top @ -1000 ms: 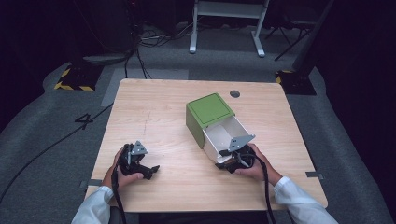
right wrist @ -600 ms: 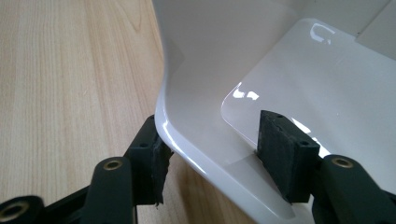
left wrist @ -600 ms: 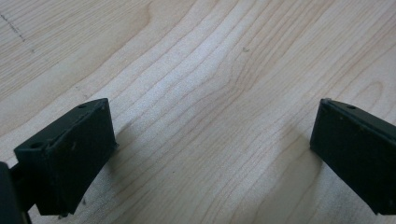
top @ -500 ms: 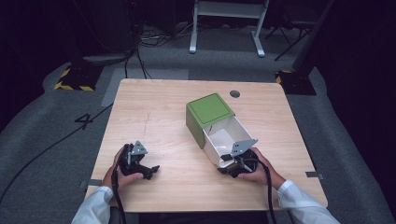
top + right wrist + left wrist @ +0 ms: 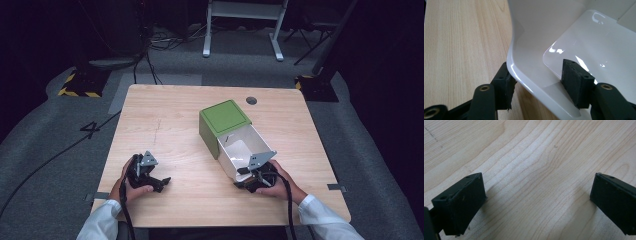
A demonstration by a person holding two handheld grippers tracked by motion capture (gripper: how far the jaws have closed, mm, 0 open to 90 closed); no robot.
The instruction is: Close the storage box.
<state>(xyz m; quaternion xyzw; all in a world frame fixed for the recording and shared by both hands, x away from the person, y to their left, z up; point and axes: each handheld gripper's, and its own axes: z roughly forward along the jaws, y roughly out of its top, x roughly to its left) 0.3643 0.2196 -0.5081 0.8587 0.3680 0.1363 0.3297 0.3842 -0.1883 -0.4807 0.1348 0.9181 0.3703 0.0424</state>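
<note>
One desk (image 5: 165, 120), one box, two hand-held grippers, two hands: that is the whole count on the wood. The box is a green shell (image 5: 224, 125) with a single white drawer (image 5: 241, 152) pulled out of it toward the person, sitting a little right of the desk's middle and turned at an angle. The right hand-held gripper (image 5: 248, 176) is at the drawer's near rim; in the right gripper view its jaws straddle the white wall (image 5: 524, 75), one outside against the rim's corner and the other inside the glossy tray, not fully pinched on it (the inner jaw seems to stand just off the wall), so I would call it released but placed around the rim. The right hand (image 5: 277, 182) holds it from behind, a black cable (image 5: 289, 210) trailing back over the white sleeve (image 5: 320, 220). The left hand-held gripper (image 5: 159, 181) rests low near the front left of the desk, well apart from the box, its jaws spread wide over bare wood in the left gripper view, holding nothing. Beyond the desk lie grey carpet (image 5: 60, 150), a white frame's two legs (image 5: 240, 25), a tangle of cables (image 5: 165, 42) and a yellow-and-black striped base (image 5: 80, 87). A small dark round hole (image 5: 251, 100) marks the desk's far right.
</note>
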